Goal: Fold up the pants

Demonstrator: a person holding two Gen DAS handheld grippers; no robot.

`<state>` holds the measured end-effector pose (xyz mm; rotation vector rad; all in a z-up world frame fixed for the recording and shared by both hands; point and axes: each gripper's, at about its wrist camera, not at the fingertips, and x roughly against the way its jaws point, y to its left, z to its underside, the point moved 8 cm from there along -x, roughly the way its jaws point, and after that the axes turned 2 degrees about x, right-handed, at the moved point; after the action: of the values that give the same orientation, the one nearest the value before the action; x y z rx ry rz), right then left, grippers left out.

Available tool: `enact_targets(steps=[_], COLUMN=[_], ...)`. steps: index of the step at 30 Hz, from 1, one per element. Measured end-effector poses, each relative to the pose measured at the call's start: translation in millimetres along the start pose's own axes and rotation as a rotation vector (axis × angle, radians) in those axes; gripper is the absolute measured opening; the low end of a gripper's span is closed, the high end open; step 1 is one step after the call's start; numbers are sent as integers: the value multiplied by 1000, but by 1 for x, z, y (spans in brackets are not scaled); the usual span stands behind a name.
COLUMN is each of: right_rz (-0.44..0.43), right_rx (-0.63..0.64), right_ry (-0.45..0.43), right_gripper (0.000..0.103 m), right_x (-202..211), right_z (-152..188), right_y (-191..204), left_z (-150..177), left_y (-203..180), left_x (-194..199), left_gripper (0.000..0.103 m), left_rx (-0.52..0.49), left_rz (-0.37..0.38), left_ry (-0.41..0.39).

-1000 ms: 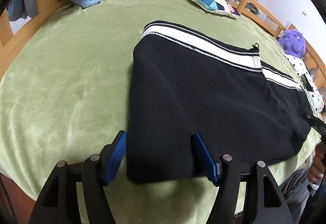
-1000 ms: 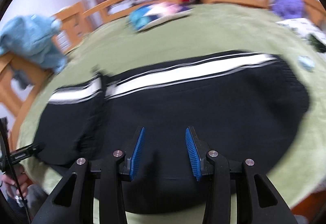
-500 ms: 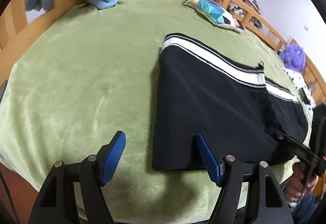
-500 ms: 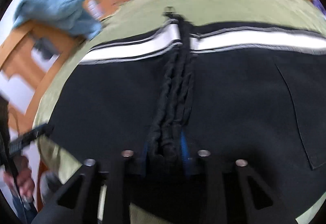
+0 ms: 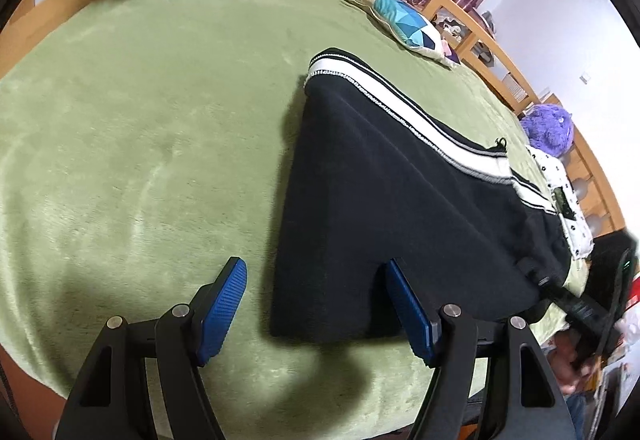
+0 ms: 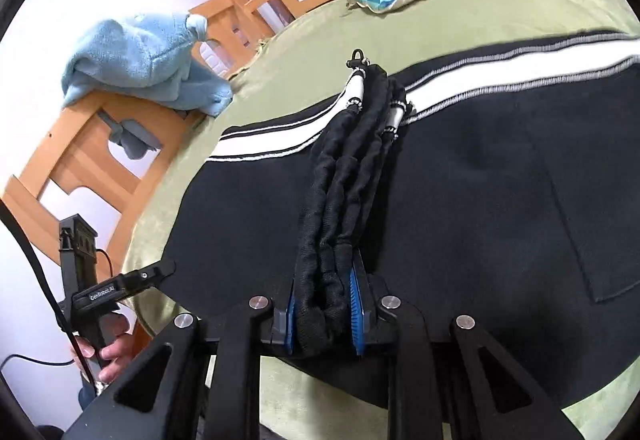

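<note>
Left wrist view: the left gripper (image 5: pixel 316 300) hangs wide over the near corner of the black pants (image 5: pixel 400 207) on the green blanket (image 5: pixel 140 119), gripping nothing. Right wrist view: the right gripper (image 6: pixel 326 304), jaws narrow after just closing, pinches a bunched ridge of the pants.

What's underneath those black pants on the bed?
The black pants lie on a green fleece blanket that spreads out on every side of them. Whatever is directly beneath the fabric, and under the blanket itself, is covered and cannot be seen.
</note>
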<state>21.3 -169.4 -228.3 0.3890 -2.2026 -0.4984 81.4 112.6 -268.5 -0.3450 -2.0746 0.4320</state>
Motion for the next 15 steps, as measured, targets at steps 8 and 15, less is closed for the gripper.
enact_targets(steps=[8, 15], right_rz=[-3, 66], right_rx=[-5, 51], right_ry=[75, 62], right_gripper=[29, 36], right_x=[-6, 1], right_z=[13, 14], right_y=[-13, -14], left_z=[-2, -14], left_y=[-6, -25], left_x=[-16, -11], left_gripper=[70, 25], left_rx=[31, 9], left_rz=[10, -66], left_ry=[0, -41])
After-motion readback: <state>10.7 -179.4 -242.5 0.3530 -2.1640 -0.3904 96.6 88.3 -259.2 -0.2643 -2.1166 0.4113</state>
